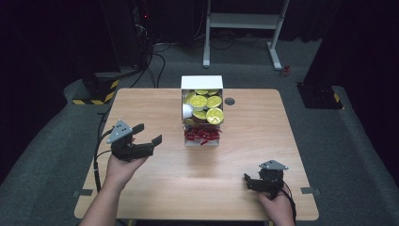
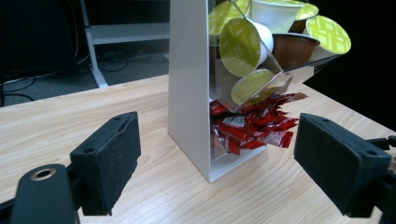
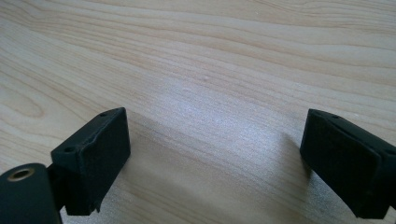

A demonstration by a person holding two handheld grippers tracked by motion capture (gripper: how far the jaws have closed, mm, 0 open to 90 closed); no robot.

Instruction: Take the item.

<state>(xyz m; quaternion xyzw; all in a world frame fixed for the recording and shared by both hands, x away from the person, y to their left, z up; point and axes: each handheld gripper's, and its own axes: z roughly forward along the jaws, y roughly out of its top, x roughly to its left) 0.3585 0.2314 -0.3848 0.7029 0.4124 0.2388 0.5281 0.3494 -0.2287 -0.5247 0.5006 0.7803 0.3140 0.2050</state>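
A white two-tier dispenser (image 1: 202,83) stands at the back middle of the wooden table (image 1: 155,179). Its upper tier holds several coffee capsules with green lids (image 1: 207,106); its lower tier holds red sachets (image 1: 202,135). My left gripper (image 1: 147,134) hovers open left of the dispenser, raised off the table and aimed at it, nothing between its jaws. In the left gripper view the dispenser (image 2: 189,84), capsules (image 2: 240,46) and sachets (image 2: 254,128) lie ahead between the pads (image 2: 109,161). My right gripper (image 1: 251,181) rests open at the front right, pointing at bare wood (image 3: 210,93).
A dark round cable grommet (image 1: 229,101) sits in the table right of the dispenser. Beyond the table are a white frame's legs (image 1: 242,21) and black stands on grey floor. Bare wood lies between the two grippers.
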